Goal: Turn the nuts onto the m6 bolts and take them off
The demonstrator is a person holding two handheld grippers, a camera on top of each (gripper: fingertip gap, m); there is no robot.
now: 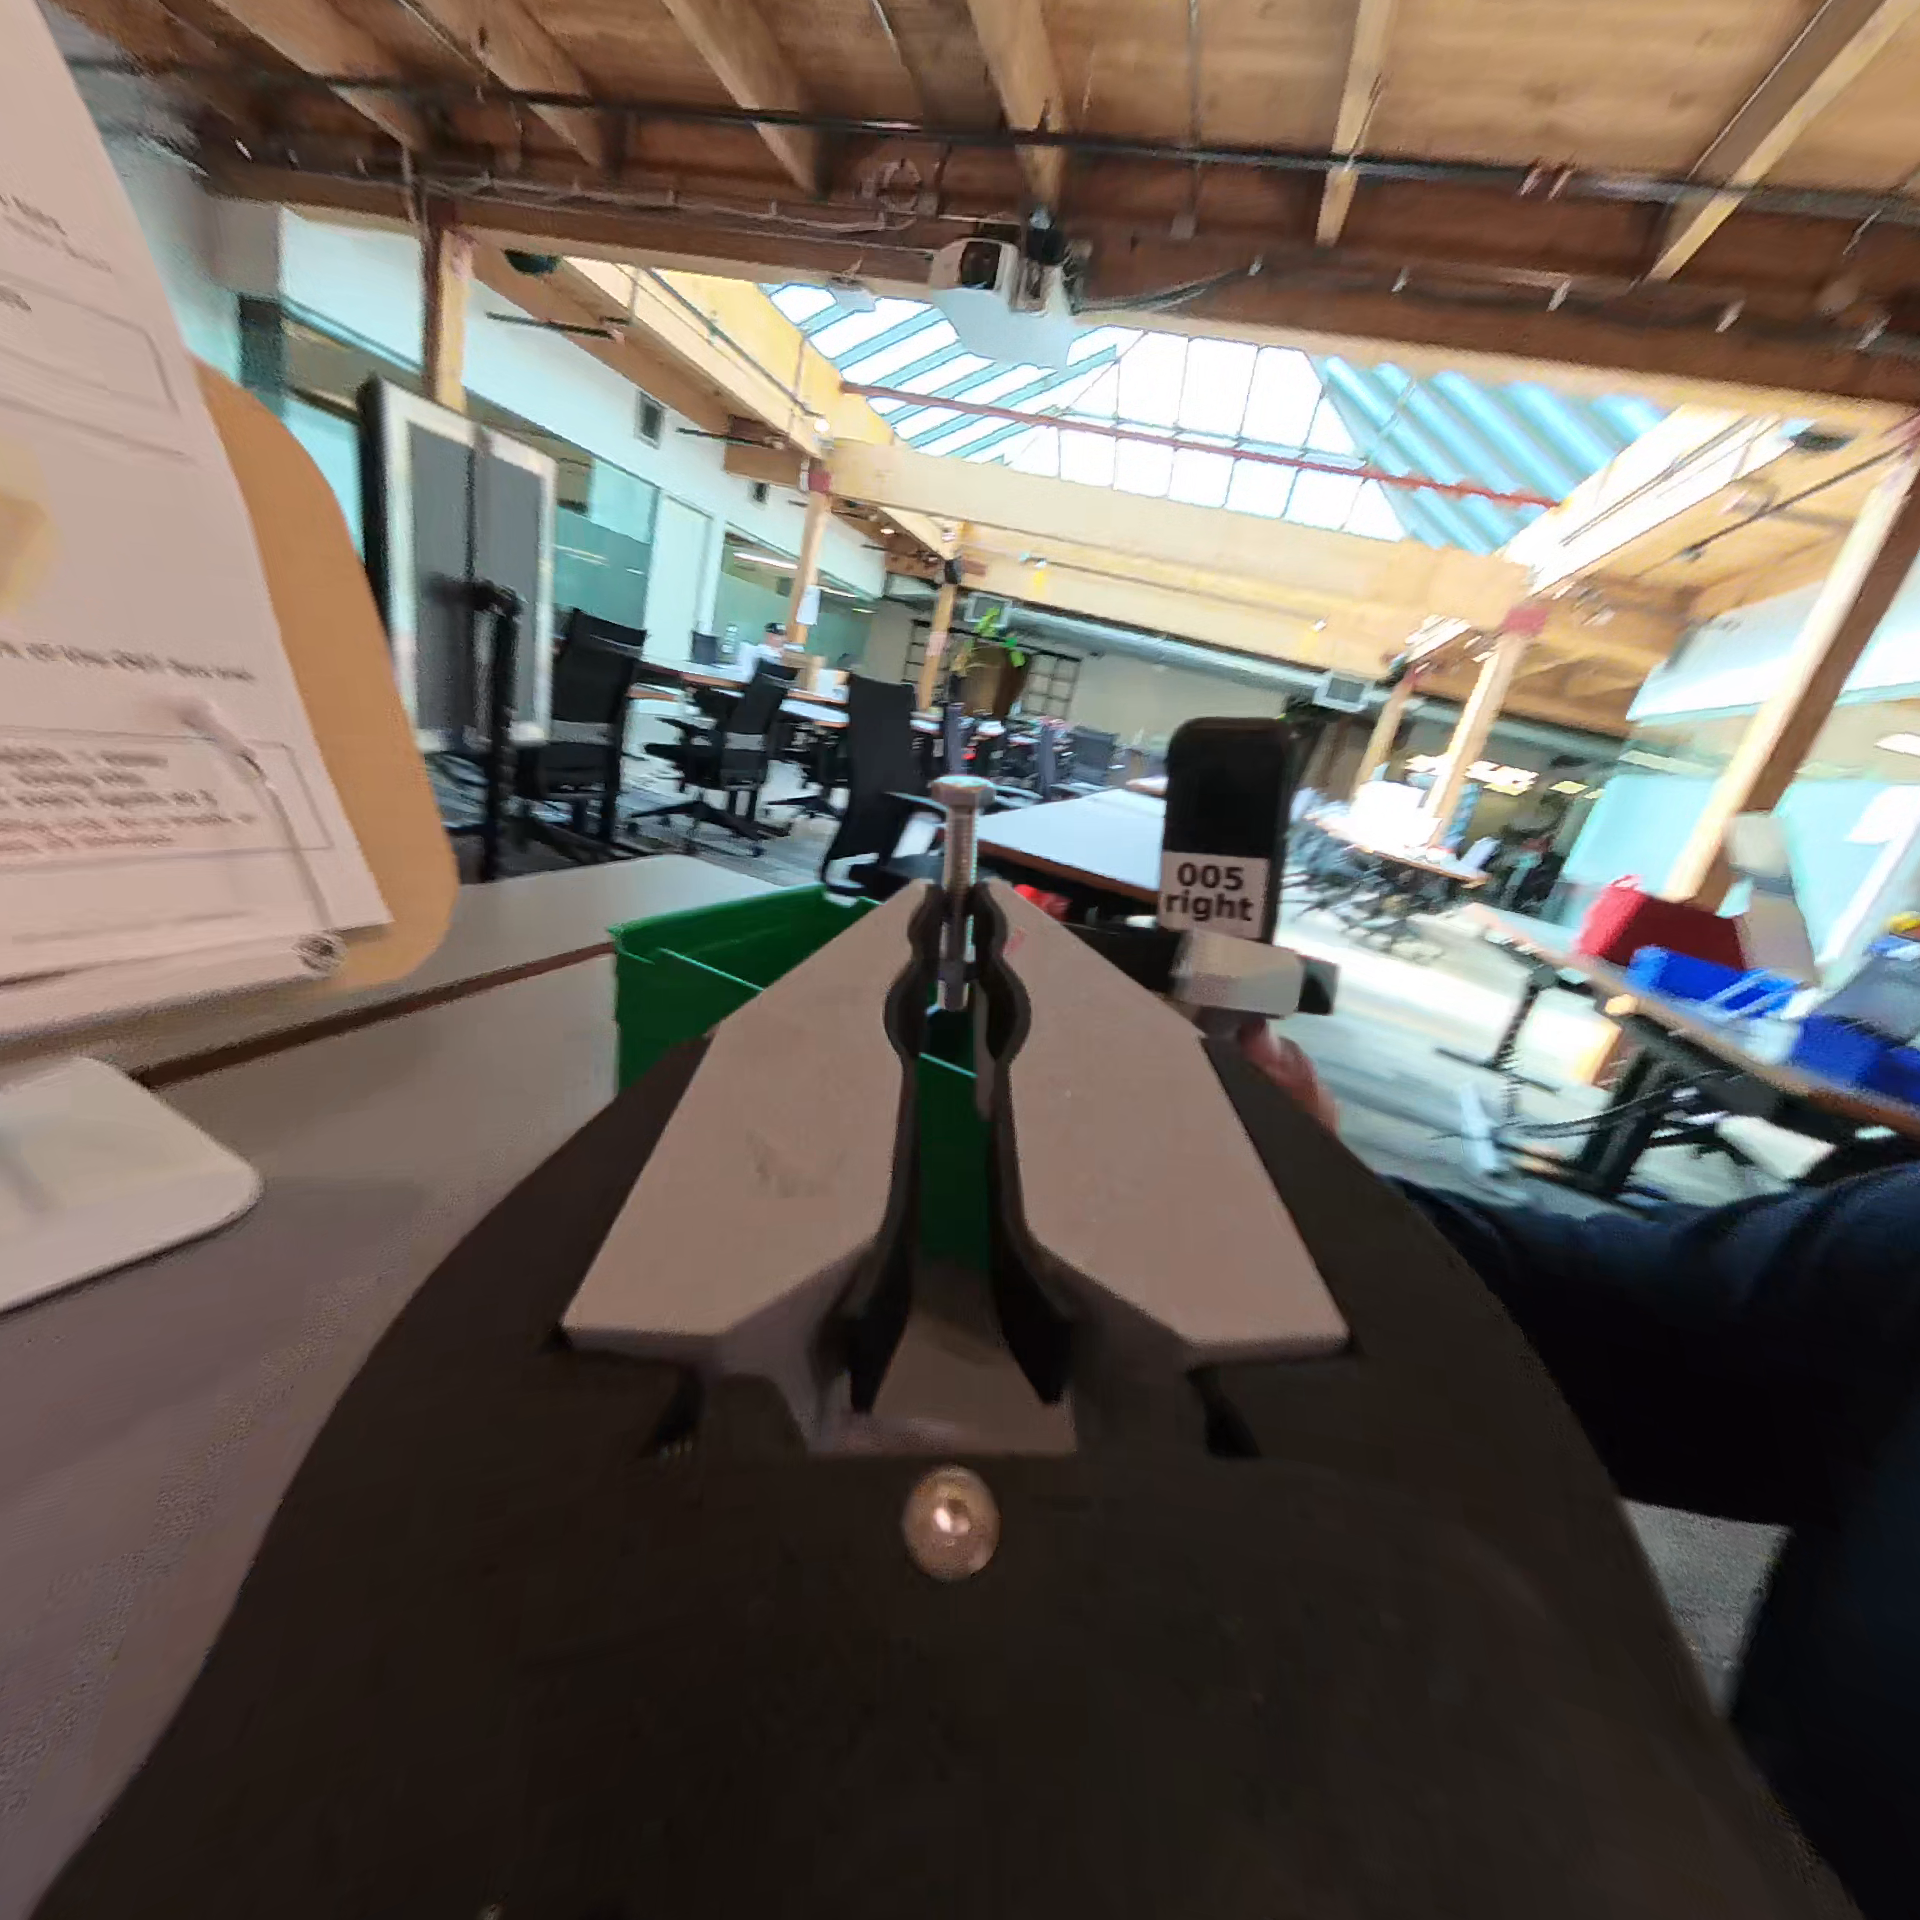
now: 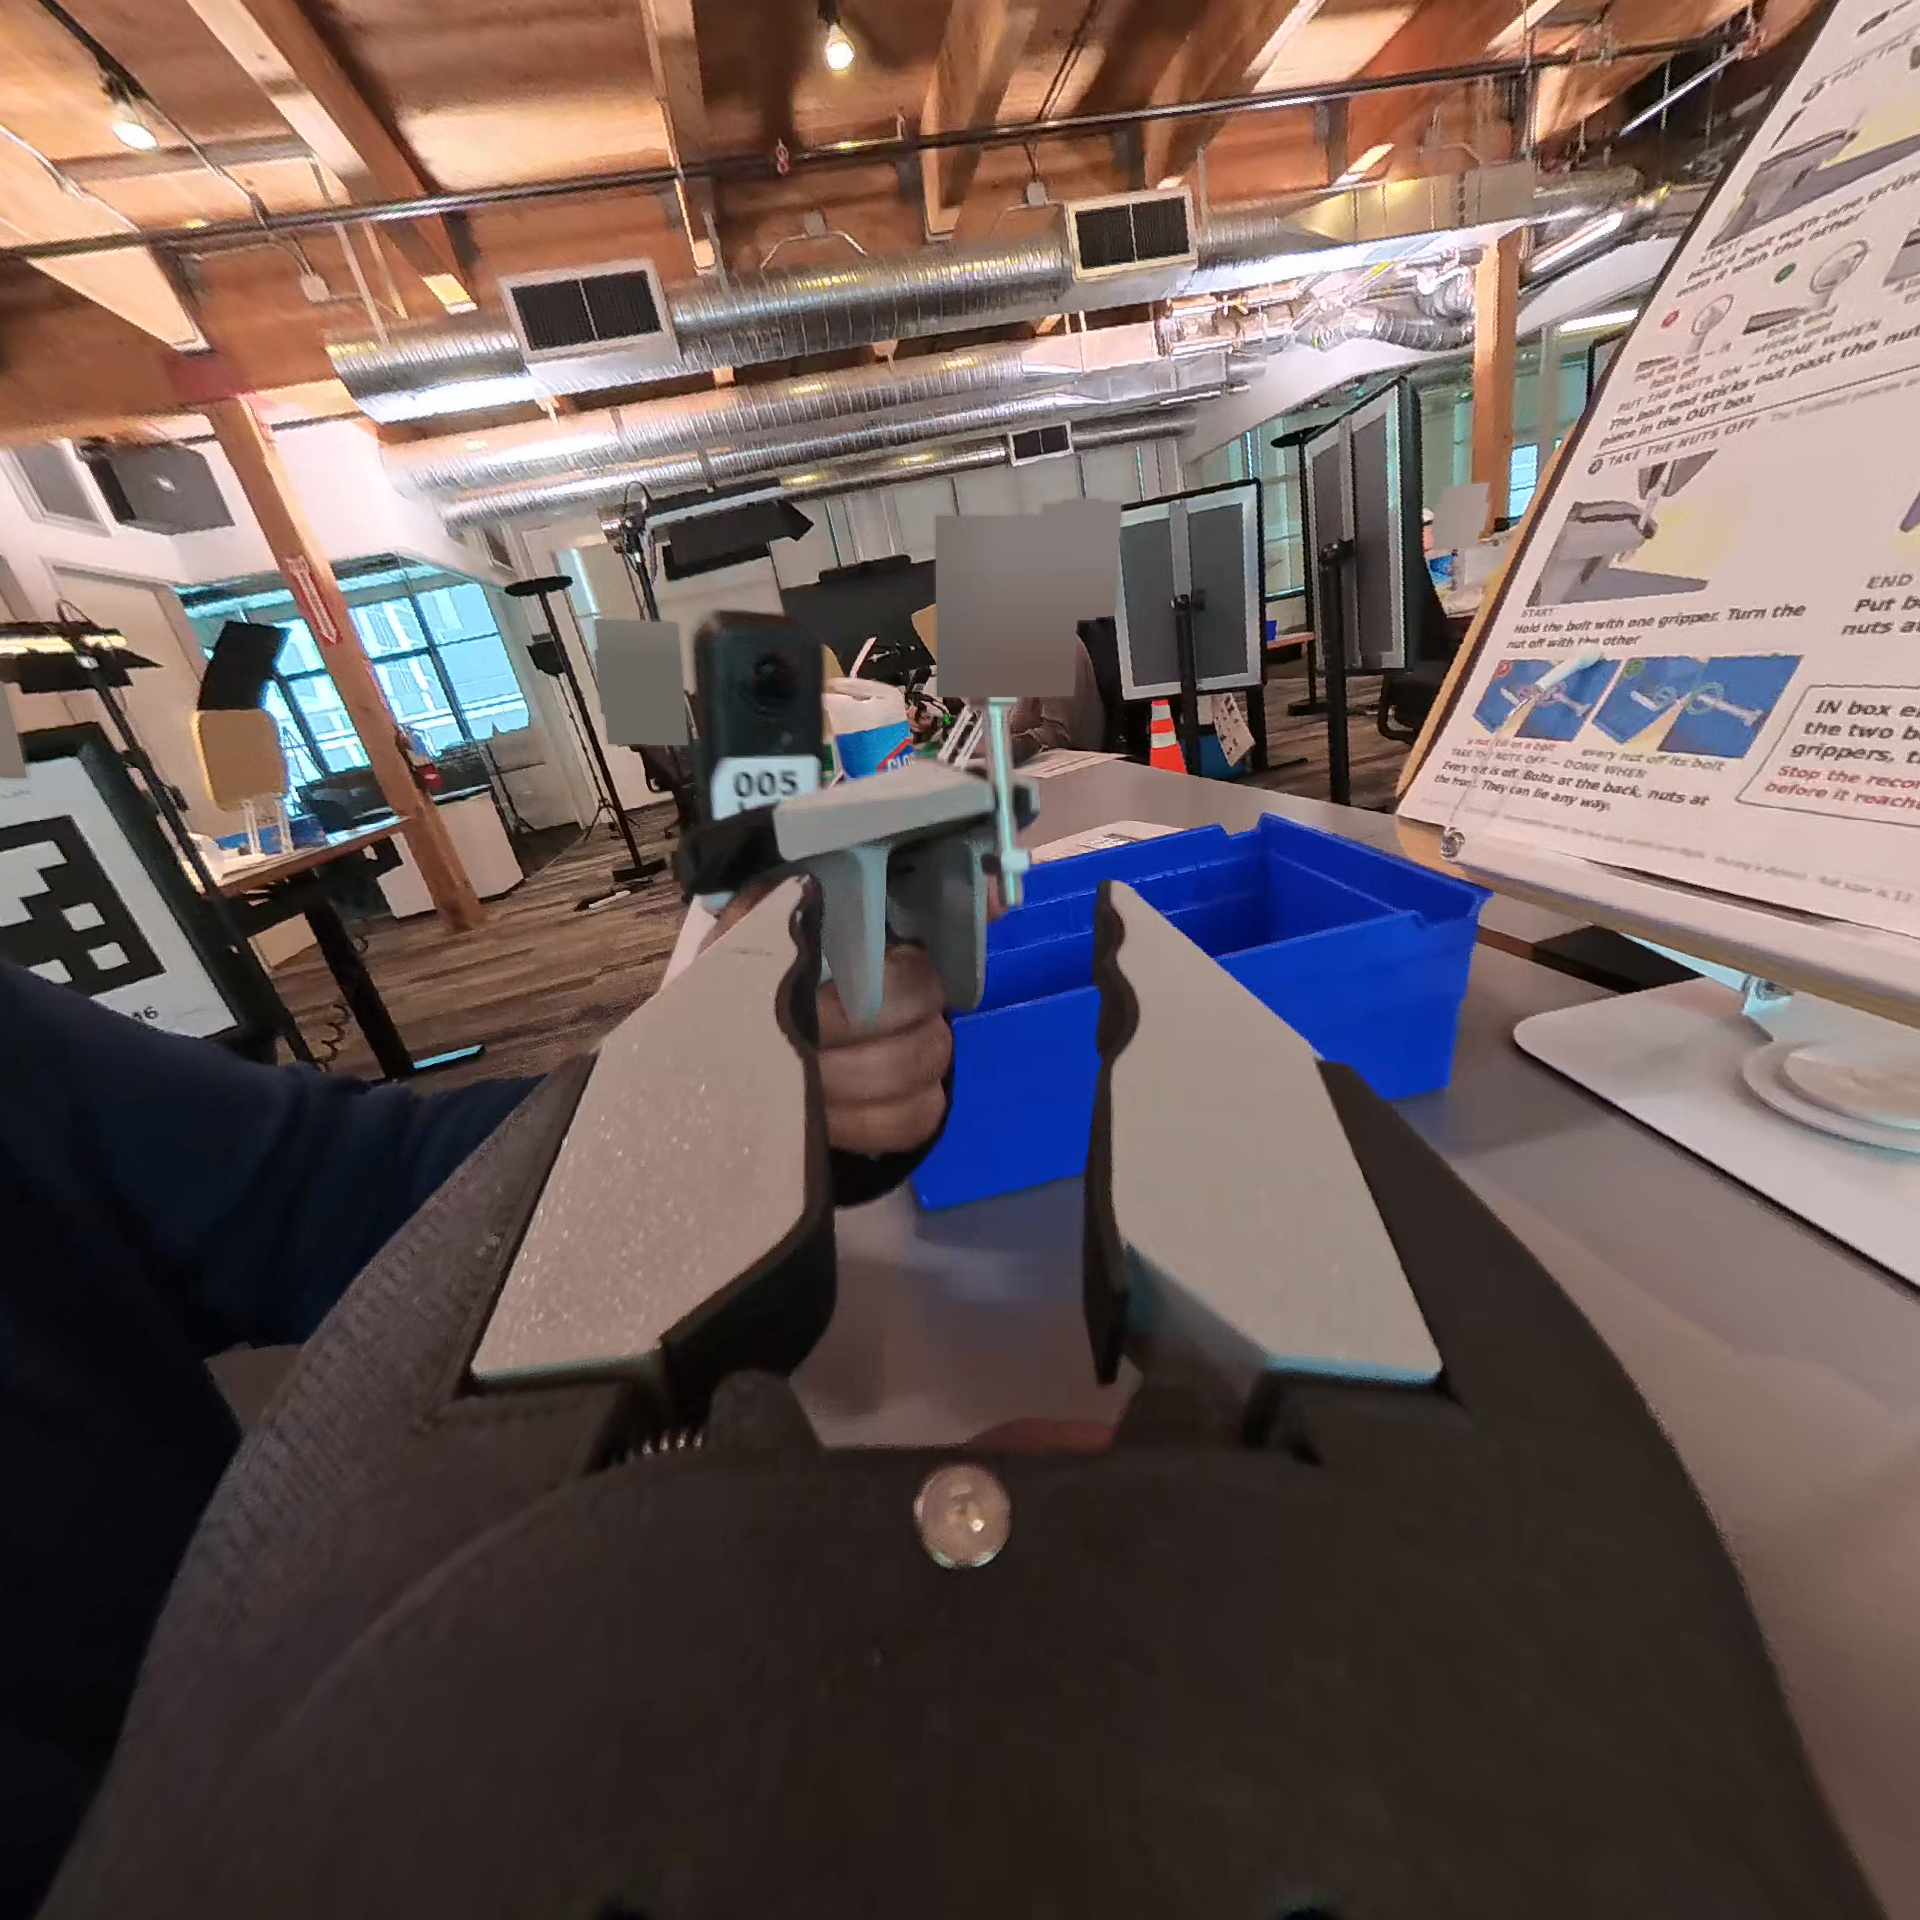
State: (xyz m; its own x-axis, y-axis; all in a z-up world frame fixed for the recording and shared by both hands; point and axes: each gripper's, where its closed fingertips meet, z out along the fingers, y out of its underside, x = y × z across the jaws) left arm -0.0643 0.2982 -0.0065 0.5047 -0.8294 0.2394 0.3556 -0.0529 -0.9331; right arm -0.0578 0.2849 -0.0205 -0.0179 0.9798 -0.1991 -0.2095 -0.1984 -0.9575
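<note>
Our left gripper (image 1: 958,961) pinches the bolt (image 1: 958,873) upright by its lower shank, head up and held steady for threading, while our right gripper (image 2: 951,940) faces it with fingers spread and empty, no nut visible, above the blue bin (image 2: 1340,961) and green bin (image 1: 717,961).

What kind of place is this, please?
Probably a large open office or workshop used for recording tasks. Rows of desks with black office chairs stand under a wooden beam ceiling with silver air ducts. An instruction sheet stands beside a blue bin.
</note>
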